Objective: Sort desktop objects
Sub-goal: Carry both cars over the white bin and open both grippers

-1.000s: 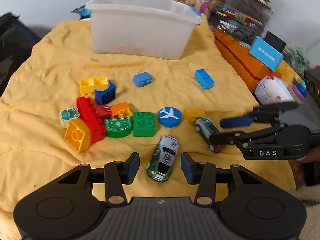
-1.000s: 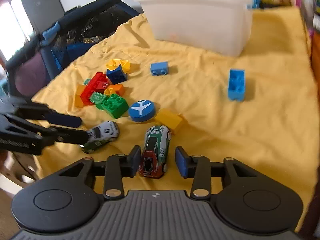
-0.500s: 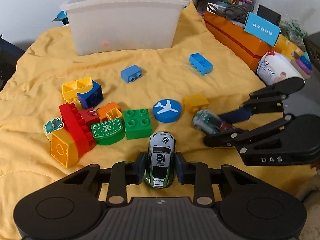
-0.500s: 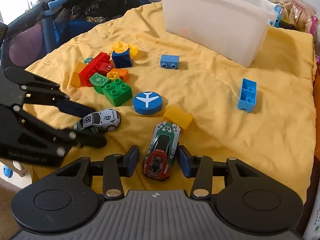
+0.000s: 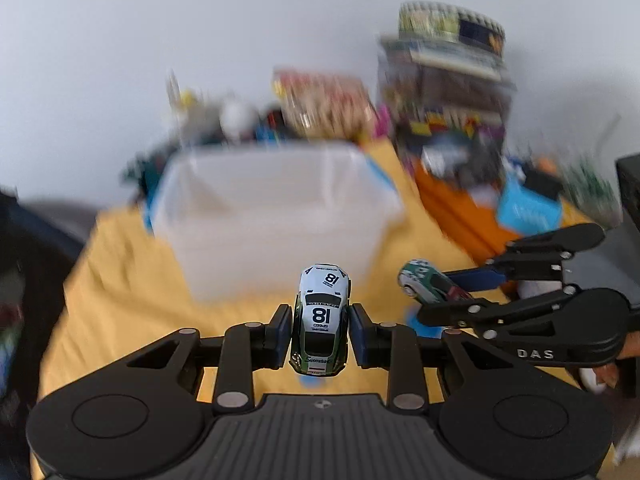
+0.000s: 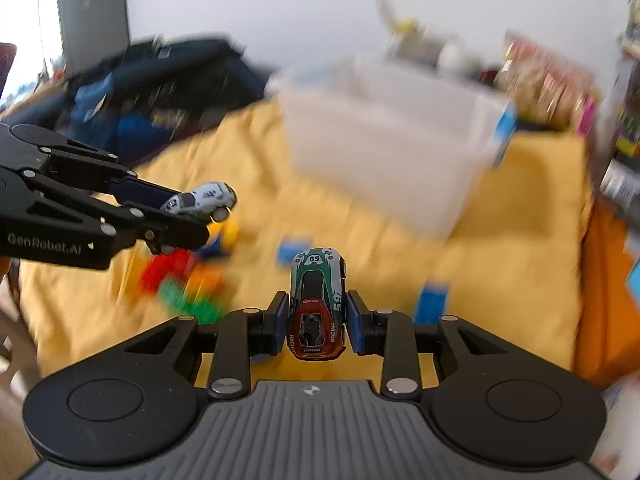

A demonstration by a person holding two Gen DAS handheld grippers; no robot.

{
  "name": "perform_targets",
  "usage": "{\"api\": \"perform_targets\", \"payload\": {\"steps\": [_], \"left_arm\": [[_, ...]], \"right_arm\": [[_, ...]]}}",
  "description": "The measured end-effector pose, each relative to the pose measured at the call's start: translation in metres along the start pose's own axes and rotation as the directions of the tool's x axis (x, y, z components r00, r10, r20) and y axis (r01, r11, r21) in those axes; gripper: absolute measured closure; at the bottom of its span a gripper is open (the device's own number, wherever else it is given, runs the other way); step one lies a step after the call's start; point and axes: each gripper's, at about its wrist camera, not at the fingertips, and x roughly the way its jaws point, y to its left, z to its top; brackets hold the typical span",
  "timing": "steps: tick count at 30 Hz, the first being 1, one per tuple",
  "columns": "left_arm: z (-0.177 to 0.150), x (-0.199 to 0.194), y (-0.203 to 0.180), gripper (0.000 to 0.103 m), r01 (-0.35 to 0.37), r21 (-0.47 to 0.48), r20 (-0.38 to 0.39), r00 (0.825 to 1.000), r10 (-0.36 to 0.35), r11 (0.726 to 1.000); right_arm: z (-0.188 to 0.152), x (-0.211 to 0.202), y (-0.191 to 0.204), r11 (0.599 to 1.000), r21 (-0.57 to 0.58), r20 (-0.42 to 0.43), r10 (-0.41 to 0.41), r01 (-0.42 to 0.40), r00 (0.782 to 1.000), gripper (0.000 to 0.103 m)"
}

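Each gripper has a toy car in hand, and both are raised off the yellow cloth [image 6: 500,264] that covers the bench. The step in hand looks like the carry: the cars are picked up and headed for the white bin [image 5: 276,216], which stands ahead of both grippers.

The left gripper [image 5: 320,334] is narrowed onto the white and green car [image 5: 322,312], its blue pads pressed on the car's flanks, nose pointing away toward the bin. The right gripper [image 6: 316,322] has the green and red car [image 6: 318,304] between its pads; its jaws are closing at this moment, and the pads already sit against the car's sides. In the left wrist view the right gripper [image 5: 448,294] shows off to the right with its car clear of the cloth; in the right wrist view the left gripper [image 6: 188,216] shows off to the left, likewise carrying.

Below and left of the right gripper, a blurred heap of bricks [image 6: 180,280] lies on the cloth, with a blue brick [image 6: 294,250] just ahead and another blue brick [image 6: 430,302] to its right. These remain unsorted.

The next move likely calls for bringing each gripper forward and above the bin's rim, keeping the two apart so they do not knock together, then opening the jaws once each car is over the inside. What the bin holds cannot be told through the blur.
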Motion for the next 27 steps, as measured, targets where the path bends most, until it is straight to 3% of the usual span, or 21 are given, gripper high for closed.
{"api": "perform_targets", "payload": {"steps": [8, 12, 17, 20, 22, 27], "left_arm": [[0.091, 0.039, 0.031, 0.069, -0.059, 0.049, 0.143, 0.988, 0.052, 0.997], [0.116, 0.076, 0.041, 0.069, -0.061, 0.049, 0.134, 0.989, 0.054, 0.997], [0.109, 0.131, 0.044, 0.068, -0.092, 0.050, 0.032, 0.995, 0.091, 0.994], [0.095, 0.143, 0.044, 0.067, -0.087, 0.058, -0.021, 0.996, 0.088, 0.995], [0.090, 0.141, 0.044, 0.059, -0.101, 0.051, -0.020, 0.995, 0.102, 0.994], [0.083, 0.108, 0.050, 0.054, -0.091, -0.004, 0.029, 0.995, 0.091, 0.996]], "right_arm": [[0.092, 0.009, -0.034, 0.996, 0.017, 0.206, -0.091, 0.089, 0.974, 0.070], [0.126, 0.028, -0.042, 0.990, 0.002, 0.245, -0.137, 0.140, 0.960, 0.070], [0.147, 0.062, -0.061, 0.985, 0.053, 0.201, -0.171, 0.163, 0.964, 0.070], [0.144, 0.079, -0.067, 0.979, 0.083, 0.168, -0.197, 0.186, 0.966, 0.068], [0.140, 0.089, -0.070, 0.978, 0.089, 0.141, -0.199, 0.187, 0.970, 0.064], [0.132, 0.079, -0.071, 0.979, 0.095, 0.145, -0.195, 0.183, 0.970, 0.063]]}}
